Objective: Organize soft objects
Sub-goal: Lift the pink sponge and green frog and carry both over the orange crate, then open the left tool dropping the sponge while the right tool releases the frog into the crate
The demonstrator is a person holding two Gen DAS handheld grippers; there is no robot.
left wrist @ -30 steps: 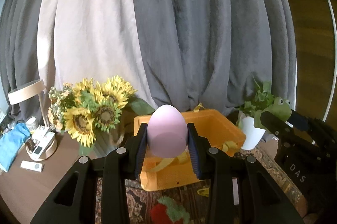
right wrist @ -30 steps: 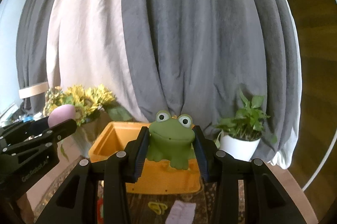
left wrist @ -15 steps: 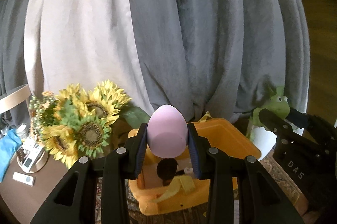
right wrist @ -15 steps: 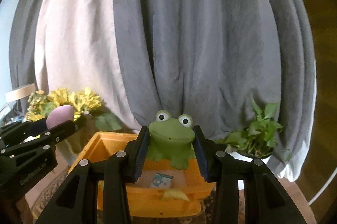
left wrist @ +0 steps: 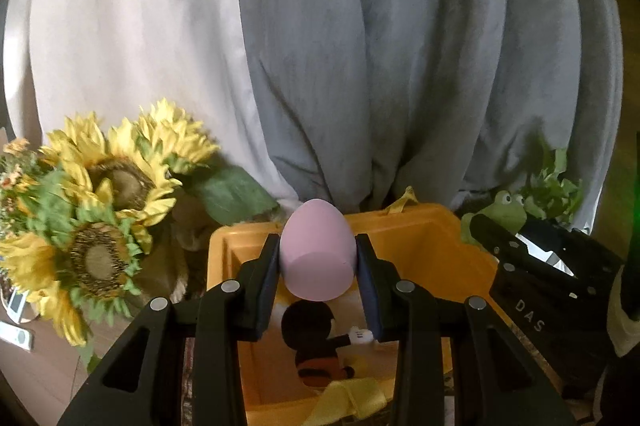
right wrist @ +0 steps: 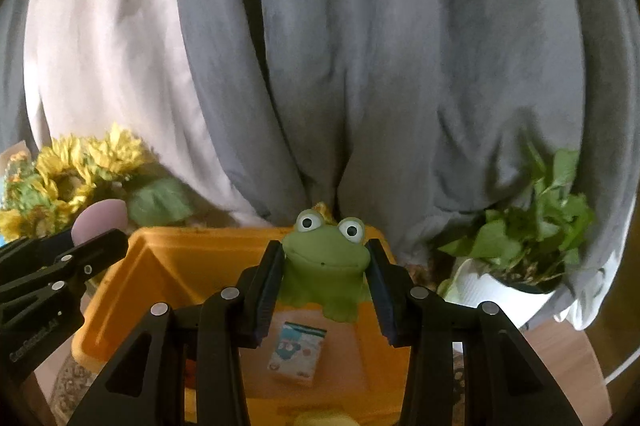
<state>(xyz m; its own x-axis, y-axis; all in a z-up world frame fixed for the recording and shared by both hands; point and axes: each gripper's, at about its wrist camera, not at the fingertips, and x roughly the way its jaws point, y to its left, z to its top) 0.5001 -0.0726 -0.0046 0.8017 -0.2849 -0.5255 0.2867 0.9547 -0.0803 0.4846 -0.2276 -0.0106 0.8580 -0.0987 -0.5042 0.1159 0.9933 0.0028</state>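
Note:
My left gripper (left wrist: 318, 278) is shut on a pink egg-shaped soft toy (left wrist: 318, 250) and holds it over the near edge of the orange bin (left wrist: 420, 226). My right gripper (right wrist: 322, 278) is shut on a green frog toy (right wrist: 324, 266) and holds it over the same orange bin (right wrist: 168, 258). In the bin lie a black mouse-like plush (left wrist: 316, 342), a yellow ribbon (left wrist: 348, 398) and a small printed packet (right wrist: 298, 352). The frog also shows at the right of the left wrist view (left wrist: 506, 212), and the egg at the left of the right wrist view (right wrist: 102, 220).
A sunflower bouquet (left wrist: 92, 210) stands left of the bin. A potted green plant in a white pot (right wrist: 516, 254) stands to its right. Grey and white curtains (left wrist: 360, 46) hang close behind. A patterned rug lies under the bin.
Both grippers have moved forward, closer to and over the bin, each still holding its toy. The bin's inside and its contents have come into view.

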